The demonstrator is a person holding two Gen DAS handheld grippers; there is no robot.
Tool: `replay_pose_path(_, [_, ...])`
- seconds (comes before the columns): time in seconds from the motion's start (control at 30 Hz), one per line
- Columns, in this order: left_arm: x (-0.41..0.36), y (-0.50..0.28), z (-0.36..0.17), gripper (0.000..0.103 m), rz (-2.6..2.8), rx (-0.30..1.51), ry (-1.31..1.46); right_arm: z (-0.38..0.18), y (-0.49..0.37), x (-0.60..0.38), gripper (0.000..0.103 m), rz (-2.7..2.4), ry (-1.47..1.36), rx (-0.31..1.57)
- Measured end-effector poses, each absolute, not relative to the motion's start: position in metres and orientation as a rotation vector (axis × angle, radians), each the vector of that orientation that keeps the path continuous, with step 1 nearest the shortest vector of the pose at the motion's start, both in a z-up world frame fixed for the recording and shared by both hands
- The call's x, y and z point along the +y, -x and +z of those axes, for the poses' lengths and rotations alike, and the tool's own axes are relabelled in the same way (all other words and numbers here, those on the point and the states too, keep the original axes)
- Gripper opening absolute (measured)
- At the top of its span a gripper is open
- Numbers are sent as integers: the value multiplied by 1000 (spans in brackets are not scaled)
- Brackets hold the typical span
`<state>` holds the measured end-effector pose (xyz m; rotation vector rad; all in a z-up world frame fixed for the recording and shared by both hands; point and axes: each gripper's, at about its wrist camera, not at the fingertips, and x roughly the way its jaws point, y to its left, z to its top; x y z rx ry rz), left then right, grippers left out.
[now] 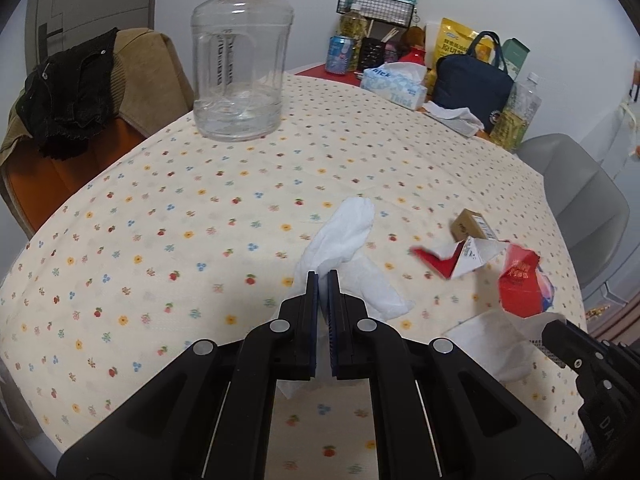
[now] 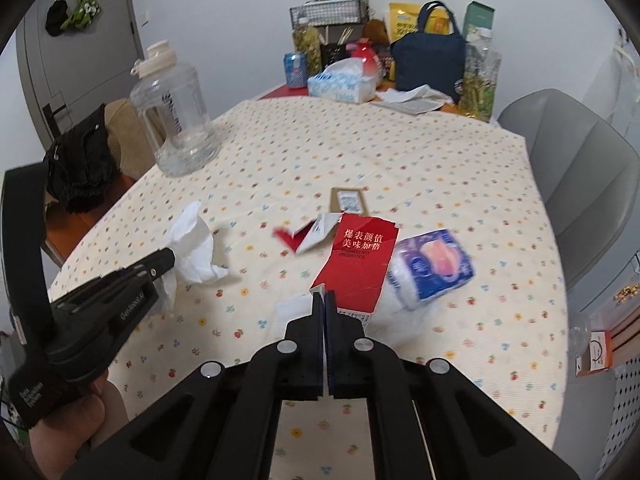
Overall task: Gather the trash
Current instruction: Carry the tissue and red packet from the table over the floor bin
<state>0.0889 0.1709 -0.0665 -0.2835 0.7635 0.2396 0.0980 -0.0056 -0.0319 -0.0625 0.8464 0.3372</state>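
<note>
left wrist: low over table, tilted down, facing far wall | right wrist: same tilt, beside it | shared: jug, tissue, red carton

Home dining table (floral cloth)

A white wall, a grey door and a grey chair flank the floral-clothed table.
</note>
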Motion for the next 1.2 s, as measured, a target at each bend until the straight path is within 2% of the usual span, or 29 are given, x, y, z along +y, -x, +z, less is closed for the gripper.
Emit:
replay_pose_path(0.47, [102,-98,-47,5,120,742,206,-9,-87,-80,2,223,-17,795])
replay_pose_path(1.2, [-35,-108,-38,5,-81,757,59,-18,-60,-219,2,6,-147,795])
